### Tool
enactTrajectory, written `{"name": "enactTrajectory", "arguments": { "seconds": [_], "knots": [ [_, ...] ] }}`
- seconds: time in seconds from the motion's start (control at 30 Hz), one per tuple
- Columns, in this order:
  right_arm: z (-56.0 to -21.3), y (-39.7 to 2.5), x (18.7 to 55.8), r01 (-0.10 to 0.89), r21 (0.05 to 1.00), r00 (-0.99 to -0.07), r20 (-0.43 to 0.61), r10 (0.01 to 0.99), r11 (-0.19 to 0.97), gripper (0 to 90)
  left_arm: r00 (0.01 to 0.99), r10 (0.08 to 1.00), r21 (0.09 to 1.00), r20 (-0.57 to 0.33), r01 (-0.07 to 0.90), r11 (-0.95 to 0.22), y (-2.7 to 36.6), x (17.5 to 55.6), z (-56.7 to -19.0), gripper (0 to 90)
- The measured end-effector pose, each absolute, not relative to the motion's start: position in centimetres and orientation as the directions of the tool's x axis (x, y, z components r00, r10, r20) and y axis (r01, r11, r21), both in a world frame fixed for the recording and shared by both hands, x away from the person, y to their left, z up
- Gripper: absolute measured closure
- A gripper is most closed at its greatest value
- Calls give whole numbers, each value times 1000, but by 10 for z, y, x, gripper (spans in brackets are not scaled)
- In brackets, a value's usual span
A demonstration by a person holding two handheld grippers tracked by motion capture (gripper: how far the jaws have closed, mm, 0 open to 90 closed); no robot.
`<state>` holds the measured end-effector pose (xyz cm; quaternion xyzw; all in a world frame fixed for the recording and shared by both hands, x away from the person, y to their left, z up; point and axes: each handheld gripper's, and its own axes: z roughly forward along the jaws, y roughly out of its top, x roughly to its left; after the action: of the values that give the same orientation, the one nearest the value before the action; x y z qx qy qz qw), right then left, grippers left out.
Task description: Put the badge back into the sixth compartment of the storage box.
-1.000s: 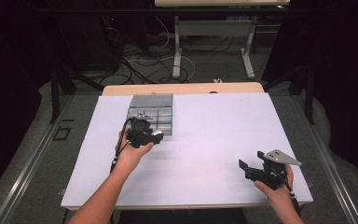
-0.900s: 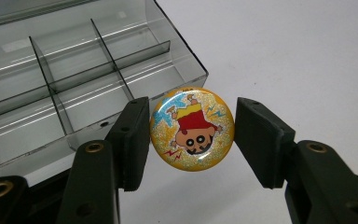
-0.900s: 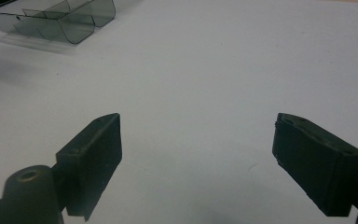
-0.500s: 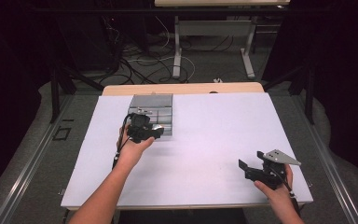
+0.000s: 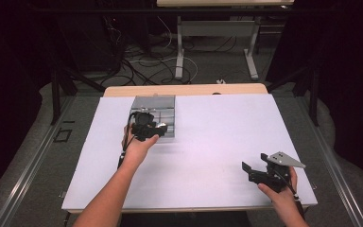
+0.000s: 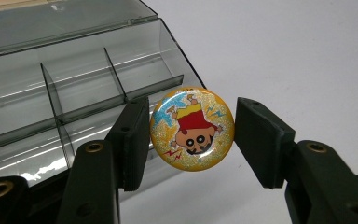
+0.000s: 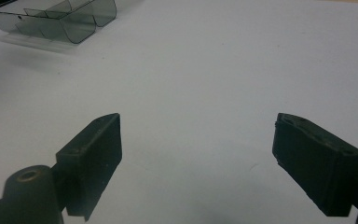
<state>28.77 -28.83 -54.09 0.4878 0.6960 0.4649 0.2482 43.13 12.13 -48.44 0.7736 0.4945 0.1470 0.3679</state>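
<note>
A person sits at a white table (image 5: 208, 142), holding a two-jaw gripper in each hand. The left gripper (image 6: 189, 128) hangs at the near corner of a clear grey plastic box (image 6: 51, 93) with divided compartments and an open lid. A round yellow glittery badge (image 6: 192, 129) with a cartoon figure sits between its jaws; the left jaw touches the rim, while a thin gap shows at the right jaw. The right gripper (image 7: 198, 158) rests near the table's front right corner, well apart from the box, jaws spread wide over bare tabletop.
</note>
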Motion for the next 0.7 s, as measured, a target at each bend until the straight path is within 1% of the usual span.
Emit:
{"name": "enactTrajectory", "arguments": {
  "seconds": [0.43, 0.7],
  "knots": [
    [-541, -288, 288, 448, 889, -405, 107, 908, 95, 149, 455, 880, 740, -136, 637, -215, 120, 442, -489, 468],
    [-541, -289, 288, 447, 889, -405, 104, 908, 97, 149, 444, 883, 747, -151, 637, -193, 118, 448, -491, 468]
  ]
}}
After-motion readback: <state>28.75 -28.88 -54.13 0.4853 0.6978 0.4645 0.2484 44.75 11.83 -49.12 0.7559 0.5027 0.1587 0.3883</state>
